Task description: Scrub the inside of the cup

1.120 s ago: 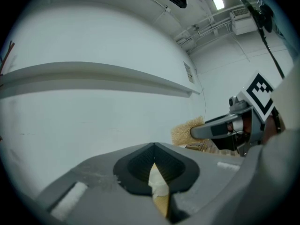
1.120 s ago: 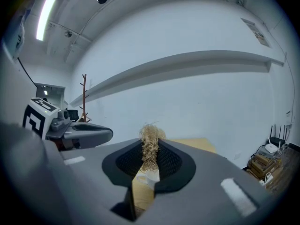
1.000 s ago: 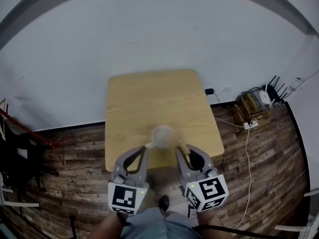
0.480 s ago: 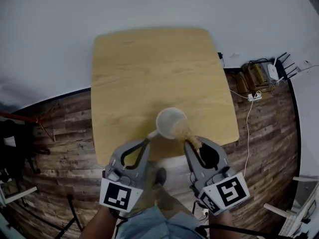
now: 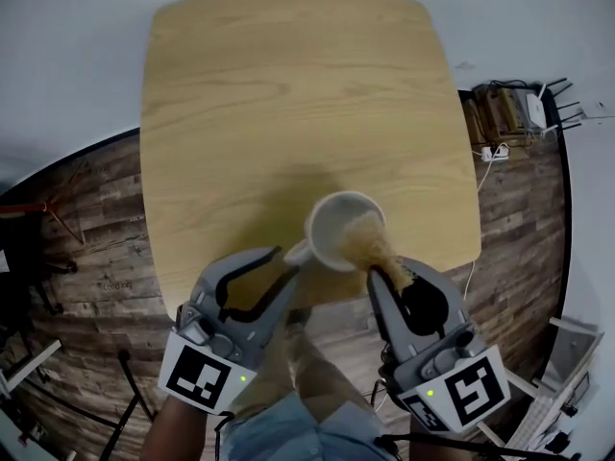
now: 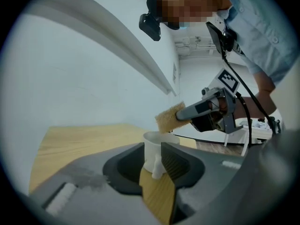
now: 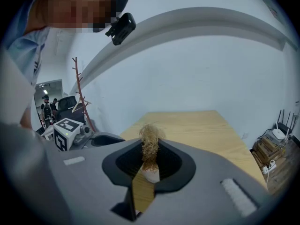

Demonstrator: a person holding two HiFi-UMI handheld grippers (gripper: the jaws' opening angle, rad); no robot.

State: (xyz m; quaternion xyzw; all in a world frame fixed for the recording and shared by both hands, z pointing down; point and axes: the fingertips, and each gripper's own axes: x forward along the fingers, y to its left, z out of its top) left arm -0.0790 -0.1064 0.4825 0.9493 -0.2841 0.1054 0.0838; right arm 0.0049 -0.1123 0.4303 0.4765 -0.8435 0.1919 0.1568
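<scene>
1. Near the front edge of the table (image 5: 288, 94), toward its right corner, stands the cup (image 5: 346, 230). It is upright with its mouth up, and its handle points back at the person.
2. Left gripper (image 5: 288, 263): the jaws are opening with the cup handle between them. In the left gripper view (image 6: 157, 159) a gap shows beside the handle, so the pads are not clamping it.
3. Right gripper (image 5: 395, 272): the jaws are closed narrow on the sponge (image 5: 369, 243), a coarse tan pad. The right gripper view (image 7: 150, 159) shows the sponge (image 7: 150, 146) pinched upright between them.
4. The sponge leans over the cup's right-front rim. From the left gripper view its lower corner (image 6: 169, 117) sits just at the rim of the cup (image 6: 157, 146) – I cannot tell whether it touches the inside.
5. Edges: the cup has little margin toward the front edge. Bare wood spreads wide behind it and to its left, out to the rounded far corners.
6. Off the table, wood-plank floor (image 5: 86, 209) runs along the left, right and near sides, and a white wall lies past the far edge. Cables and a small box (image 5: 519, 113) sit on the floor to the right, well apart from the table.
7. Count – one table, one cup, one sponge, two grippers.
</scene>
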